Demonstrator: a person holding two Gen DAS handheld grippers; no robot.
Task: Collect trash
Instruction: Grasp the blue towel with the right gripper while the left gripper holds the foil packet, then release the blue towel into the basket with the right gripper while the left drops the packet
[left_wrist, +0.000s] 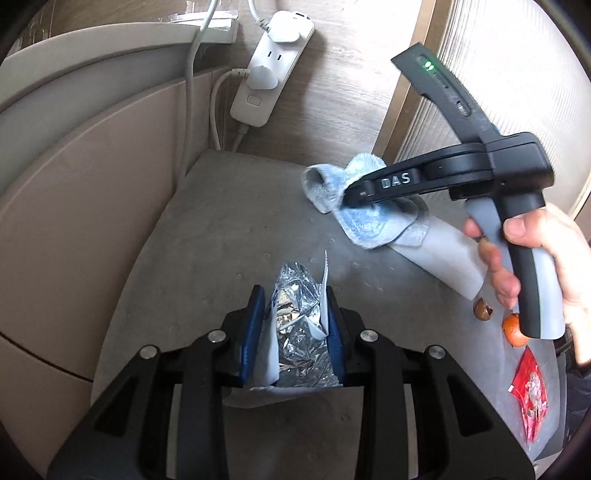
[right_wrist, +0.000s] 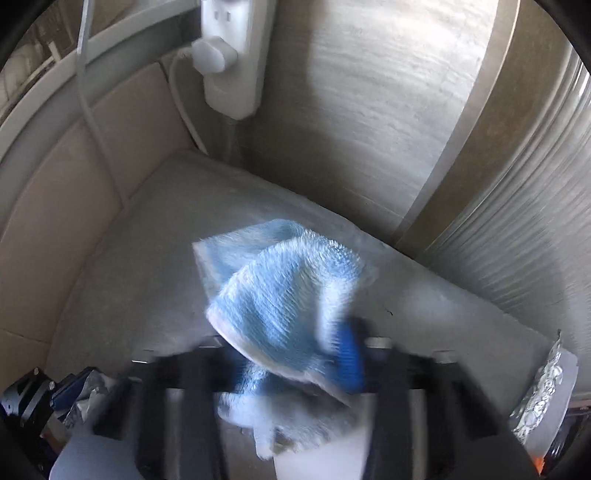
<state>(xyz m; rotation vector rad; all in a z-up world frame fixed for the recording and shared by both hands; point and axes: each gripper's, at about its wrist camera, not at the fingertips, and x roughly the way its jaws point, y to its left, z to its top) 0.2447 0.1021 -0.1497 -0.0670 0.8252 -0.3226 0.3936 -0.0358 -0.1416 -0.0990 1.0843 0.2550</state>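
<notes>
- Left gripper: jaws nearly closed, clamped on a crumpled foil wrapper standing between the blue pads.
- Right gripper: jaws drawn in on a blue cloth; the view is blurred, so how firm the hold is remains unclear.
- Risk: the limp cloth may slip from a shallow pinch, or drag the white paper beneath it.
- Remaining trash, right of the left gripper: nut shell, orange peel, red wrapper, all on the grey table.
</notes>
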